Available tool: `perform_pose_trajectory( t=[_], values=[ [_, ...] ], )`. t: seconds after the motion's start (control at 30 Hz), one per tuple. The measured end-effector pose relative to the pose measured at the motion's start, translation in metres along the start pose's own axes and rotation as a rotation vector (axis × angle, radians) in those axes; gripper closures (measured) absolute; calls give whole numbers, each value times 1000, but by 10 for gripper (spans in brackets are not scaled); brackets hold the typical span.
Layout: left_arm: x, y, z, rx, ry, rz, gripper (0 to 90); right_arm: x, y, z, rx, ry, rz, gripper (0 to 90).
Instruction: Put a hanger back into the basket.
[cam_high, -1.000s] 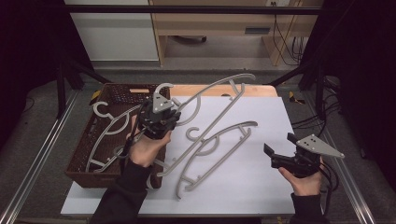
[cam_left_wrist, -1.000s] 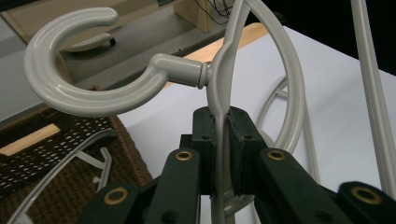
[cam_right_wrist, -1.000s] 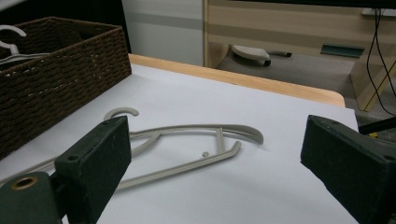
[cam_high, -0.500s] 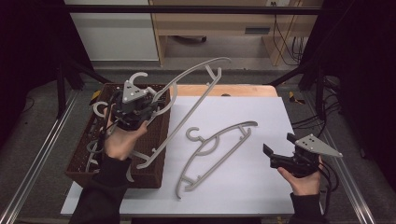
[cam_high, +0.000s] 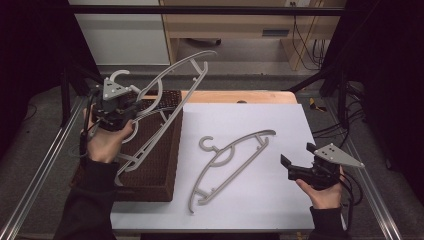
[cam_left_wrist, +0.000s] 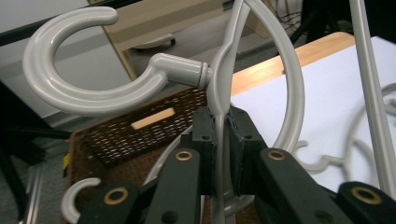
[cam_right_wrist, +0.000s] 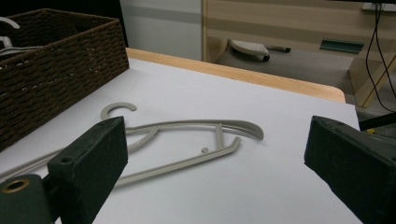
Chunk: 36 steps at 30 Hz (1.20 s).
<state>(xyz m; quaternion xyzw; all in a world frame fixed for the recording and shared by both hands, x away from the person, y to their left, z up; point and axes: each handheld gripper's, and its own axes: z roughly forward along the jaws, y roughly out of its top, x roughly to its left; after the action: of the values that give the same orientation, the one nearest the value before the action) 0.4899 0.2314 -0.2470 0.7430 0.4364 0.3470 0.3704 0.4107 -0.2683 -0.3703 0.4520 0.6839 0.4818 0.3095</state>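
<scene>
The left gripper (cam_high: 131, 107) is clamped on a grey hanger (cam_high: 172, 82) near its neck, holding it tilted over the wicker basket (cam_high: 165, 165); the right gripper (cam_high: 295, 167) waits with jaws wide apart beside a second hanger (cam_high: 232, 160) lying flat on the white table (cam_high: 280, 120). The long arm could catch the basket rim and twist in the narrow pinch. A wooden bench and cables stand behind.
</scene>
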Motion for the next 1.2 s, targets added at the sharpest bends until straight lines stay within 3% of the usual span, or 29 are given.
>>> perform_pose_trajectory(
  t=[0.27,0.57,0.83,1.2],
  values=[
    [32,-11,9,36,76,11,822,1,0,2,3,1,1,64],
    [59,-29,29,71,117,7,821,2,-1,5,13,1,-4,65],
    [68,-50,49,132,133,25,822,2,-2,6,19,0,-8,65],
    [76,-75,58,204,134,49,821,4,-3,9,28,3,-14,66]
  ],
)
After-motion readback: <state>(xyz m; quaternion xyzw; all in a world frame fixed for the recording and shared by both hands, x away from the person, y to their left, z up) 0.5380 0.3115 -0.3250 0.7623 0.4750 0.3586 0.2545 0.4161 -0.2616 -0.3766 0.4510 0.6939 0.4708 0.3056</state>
